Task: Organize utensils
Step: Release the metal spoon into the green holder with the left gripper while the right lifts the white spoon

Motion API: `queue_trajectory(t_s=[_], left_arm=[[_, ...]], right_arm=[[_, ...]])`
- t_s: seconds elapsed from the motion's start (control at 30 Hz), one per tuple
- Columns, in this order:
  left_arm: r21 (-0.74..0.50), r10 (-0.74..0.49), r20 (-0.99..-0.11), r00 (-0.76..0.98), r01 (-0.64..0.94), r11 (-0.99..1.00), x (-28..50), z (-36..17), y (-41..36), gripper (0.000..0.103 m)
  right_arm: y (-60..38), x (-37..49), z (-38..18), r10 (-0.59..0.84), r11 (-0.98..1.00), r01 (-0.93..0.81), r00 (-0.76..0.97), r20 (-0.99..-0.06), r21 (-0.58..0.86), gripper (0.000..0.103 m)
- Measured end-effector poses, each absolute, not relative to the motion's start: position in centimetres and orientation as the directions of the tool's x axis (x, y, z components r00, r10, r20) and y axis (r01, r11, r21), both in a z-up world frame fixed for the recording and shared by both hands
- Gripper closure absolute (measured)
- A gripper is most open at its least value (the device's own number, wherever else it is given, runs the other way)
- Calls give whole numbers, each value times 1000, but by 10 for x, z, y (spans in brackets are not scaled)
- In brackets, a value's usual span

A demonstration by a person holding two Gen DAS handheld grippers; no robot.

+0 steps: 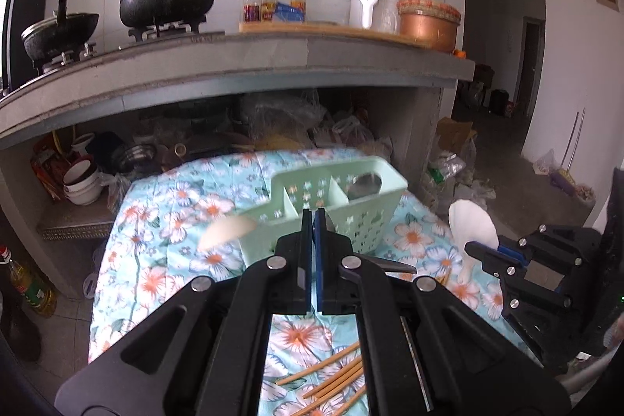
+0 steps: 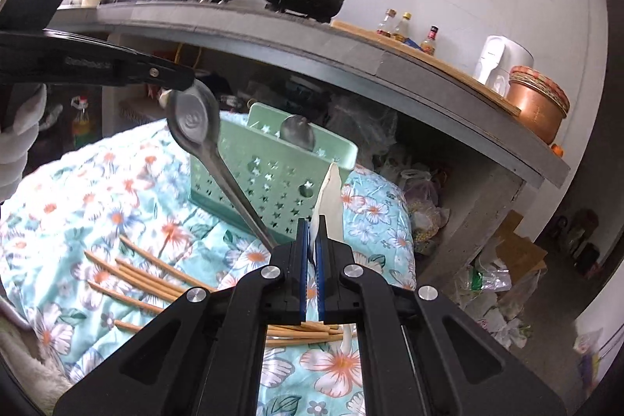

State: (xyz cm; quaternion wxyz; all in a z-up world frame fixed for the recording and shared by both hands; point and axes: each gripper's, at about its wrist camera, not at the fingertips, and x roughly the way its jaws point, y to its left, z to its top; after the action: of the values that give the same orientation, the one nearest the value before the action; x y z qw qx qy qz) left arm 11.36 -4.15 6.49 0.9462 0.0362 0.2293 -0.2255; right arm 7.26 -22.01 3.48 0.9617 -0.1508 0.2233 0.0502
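- The left gripper (image 1: 315, 217) is closed tight on a metal spoon (image 2: 195, 121), which lies crosswise to its fingers: the bowl shows as a pale blur on one side and the dark handle tip pokes out on the other
- The right gripper (image 2: 312, 225) is pinched almost fully shut on a white paddle (image 2: 331, 201), whose blade stands up and forward out of the jaws, edge-on to its own camera
- Under both grippers, loose chopsticks (image 2: 136, 275) lie fanned on the flowered cloth (image 2: 78, 221), none of them gripped
- The caddy (image 1: 351, 217), a mint perforated box with dividers, sits on the cloth ahead of and below both grippers; it is dead ahead of the left gripper and ahead and to the left of the right one, so I judge the left hand the nearer
- The caddy's slots open upward, so each utensil's long axis probably has to be tipped upright, handle down, before it drops in
- A second spoon (image 1: 364, 184) already stands in the caddy's right-hand compartment
- Hard to tell: exactly where on the metal spoon the left pads bite, since the fingers cover it; the paddle's handle end is hidden behind the right gripper's body, and the caddy's other compartments are only partly visible
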Motion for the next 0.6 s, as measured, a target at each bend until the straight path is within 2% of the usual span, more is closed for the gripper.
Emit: queue_trajectory(t_s=[0.23, 0.43, 0.6], left_arm=[[-24, -383, -330, 863, 398, 917, 107, 121, -17, 102], [81, -270, -260, 927, 300, 951, 112, 148, -7, 102], [182, -185, -238, 953, 231, 956, 124, 143, -13, 102]], right_arm=[[-236, 74, 54, 32, 963, -138, 913, -406, -234, 99], [-251, 76, 80, 33, 972, -110, 937, -349, -206, 99], [-263, 78, 104, 47, 979, -103, 954, -297, -176, 99]])
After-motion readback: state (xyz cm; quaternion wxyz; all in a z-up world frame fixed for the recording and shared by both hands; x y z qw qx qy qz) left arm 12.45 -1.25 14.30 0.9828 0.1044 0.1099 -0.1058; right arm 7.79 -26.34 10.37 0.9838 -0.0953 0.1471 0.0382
